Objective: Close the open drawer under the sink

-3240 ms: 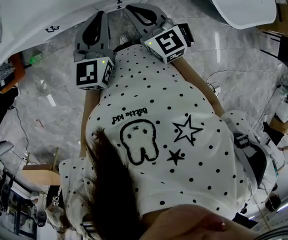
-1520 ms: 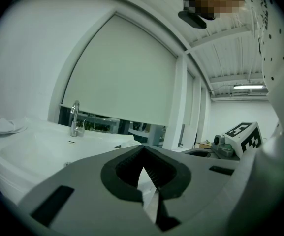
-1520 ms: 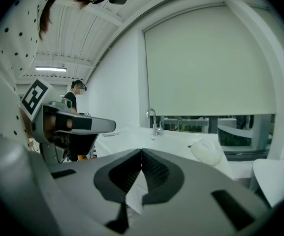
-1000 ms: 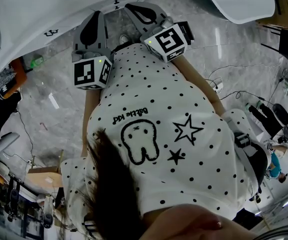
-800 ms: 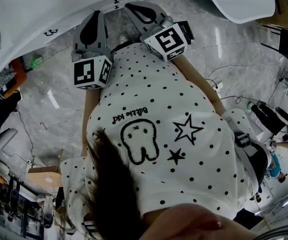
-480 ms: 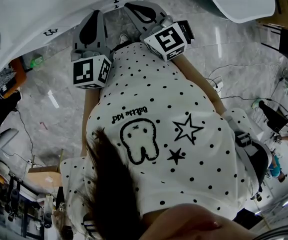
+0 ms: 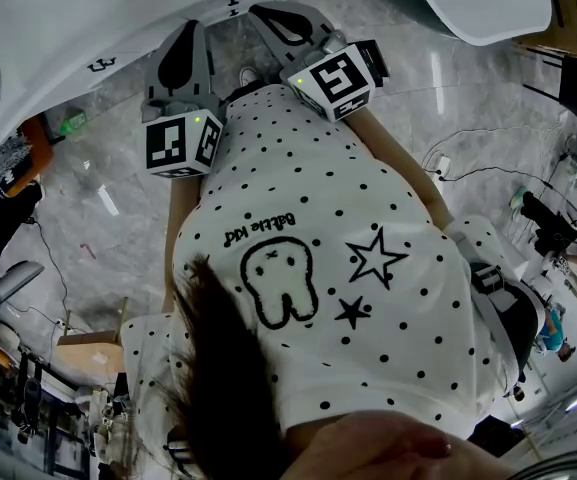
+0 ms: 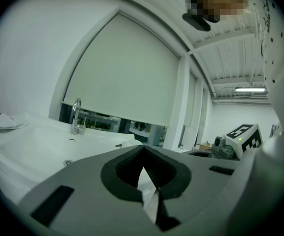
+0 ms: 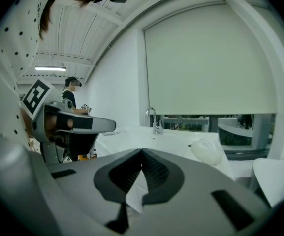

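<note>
Both grippers are held side by side in front of the person's dotted shirt, pointing at the white sink counter (image 7: 58, 28). The left gripper (image 7: 192, 28) is shut with nothing between its jaws; its own view shows the closed tips (image 8: 142, 149) level with the white basin (image 8: 38, 149) and chrome faucet (image 8: 76, 115). The right gripper (image 7: 260, 12) is also shut and empty (image 9: 142, 152), with the faucet (image 9: 154, 119) ahead and the left gripper (image 9: 75, 127) beside it. No drawer shows in any view.
Grey marble floor (image 7: 108, 228) with cables lies below. A second white basin (image 7: 478, 3) sits at the upper right. People stand at the far right (image 7: 558, 248). A rounded white object (image 9: 208, 152) rests on the counter, and a dish (image 8: 4, 123) on its left end.
Neither gripper has moved and both stay shut. Only the people in the background at the right have shifted.
</note>
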The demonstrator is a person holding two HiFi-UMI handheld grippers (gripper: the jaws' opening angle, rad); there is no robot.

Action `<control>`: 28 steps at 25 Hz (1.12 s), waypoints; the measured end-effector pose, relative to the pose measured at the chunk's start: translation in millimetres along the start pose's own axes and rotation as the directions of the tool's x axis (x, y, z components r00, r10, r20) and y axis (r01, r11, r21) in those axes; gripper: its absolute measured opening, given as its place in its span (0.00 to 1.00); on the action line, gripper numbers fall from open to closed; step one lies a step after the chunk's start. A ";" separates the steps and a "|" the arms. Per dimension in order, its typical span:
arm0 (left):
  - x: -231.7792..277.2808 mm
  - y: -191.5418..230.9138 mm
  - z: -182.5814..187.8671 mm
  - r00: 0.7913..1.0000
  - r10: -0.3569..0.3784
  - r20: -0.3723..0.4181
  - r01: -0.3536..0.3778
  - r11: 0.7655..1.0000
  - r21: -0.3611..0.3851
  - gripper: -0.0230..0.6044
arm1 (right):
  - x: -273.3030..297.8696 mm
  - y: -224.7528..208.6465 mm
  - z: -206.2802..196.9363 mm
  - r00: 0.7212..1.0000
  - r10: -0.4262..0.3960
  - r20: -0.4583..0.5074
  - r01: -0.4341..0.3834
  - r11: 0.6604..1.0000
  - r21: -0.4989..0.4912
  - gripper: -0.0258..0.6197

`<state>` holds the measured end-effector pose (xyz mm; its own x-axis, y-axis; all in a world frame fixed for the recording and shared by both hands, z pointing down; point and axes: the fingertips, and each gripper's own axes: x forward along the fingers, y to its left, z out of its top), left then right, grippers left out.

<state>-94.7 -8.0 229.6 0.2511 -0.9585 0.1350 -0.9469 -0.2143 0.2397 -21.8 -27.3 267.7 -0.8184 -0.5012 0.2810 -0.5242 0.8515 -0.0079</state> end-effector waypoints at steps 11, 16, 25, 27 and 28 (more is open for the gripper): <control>-0.2 0.8 -0.7 1.000 0.004 -0.003 -0.004 1.000 -0.004 0.04 | 0.3 0.3 0.2 1.000 0.001 0.002 -0.001 1.000 0.003 0.06; -0.6 1.1 1.0 1.000 0.006 0.002 -0.006 1.000 0.004 0.04 | -0.1 -0.8 0.5 1.000 -0.005 0.000 0.005 1.000 0.005 0.06; -0.8 2.4 1.0 1.000 0.009 0.003 -0.009 1.000 -0.005 0.04 | -0.5 -0.1 -0.1 1.000 -0.002 -0.007 0.002 1.000 -0.005 0.06; -0.9 3.0 1.1 1.000 0.011 0.003 -0.011 1.000 -0.009 0.04 | -0.4 0.3 0.1 1.000 0.001 -0.007 -0.001 1.000 -0.006 0.06; -0.9 3.3 1.1 1.000 0.012 0.003 -0.012 1.000 -0.011 0.04 | -0.4 0.3 0.3 1.000 0.001 -0.007 -0.001 1.000 -0.007 0.06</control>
<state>-98.3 -8.0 229.2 0.2396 -0.9614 0.1353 -0.9476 -0.2012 0.2483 -21.7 -26.9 267.4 -0.8173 -0.4994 0.2875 -0.5219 0.8530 -0.0017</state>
